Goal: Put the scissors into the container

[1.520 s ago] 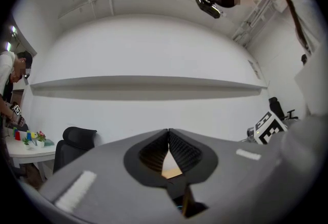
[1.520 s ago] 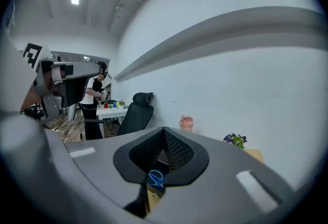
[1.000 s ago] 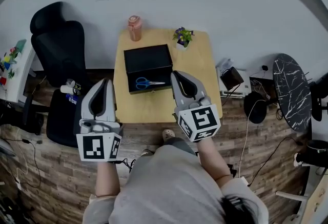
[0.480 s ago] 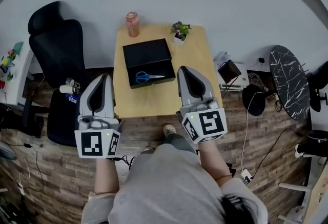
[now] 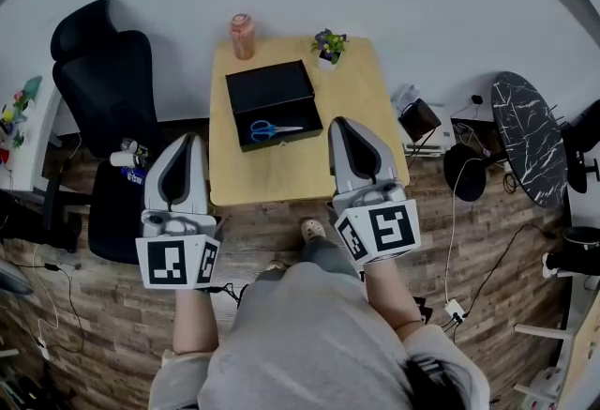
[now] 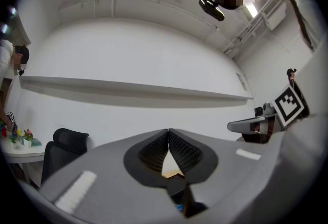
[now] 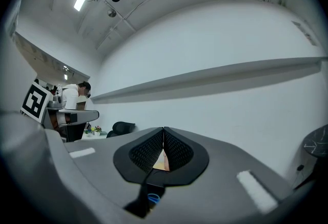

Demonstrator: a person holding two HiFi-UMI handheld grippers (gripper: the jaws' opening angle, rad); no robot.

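Blue-handled scissors (image 5: 273, 129) lie inside the black box (image 5: 272, 85) on the small wooden table (image 5: 356, 98), near the box's front wall. My left gripper (image 5: 188, 142) hangs over the floor left of the table's front corner, jaws shut and empty. My right gripper (image 5: 340, 125) hovers over the table's front right part, just right of the box, also shut with nothing held. In the left gripper view the gripper (image 6: 168, 131) has its pads closed tip to tip; in the right gripper view the gripper (image 7: 163, 129) looks the same, a bit of blue handle (image 7: 152, 198) showing under them.
A pink bottle (image 5: 243, 35) and a small potted plant (image 5: 327, 47) stand at the table's far edge. A black office chair (image 5: 108, 89) is to the left. A round black marble table (image 5: 530, 141) and cables sit on the wooden floor to the right.
Both grippers have drawn back toward the person, away from the box. The scissors stay in the box.
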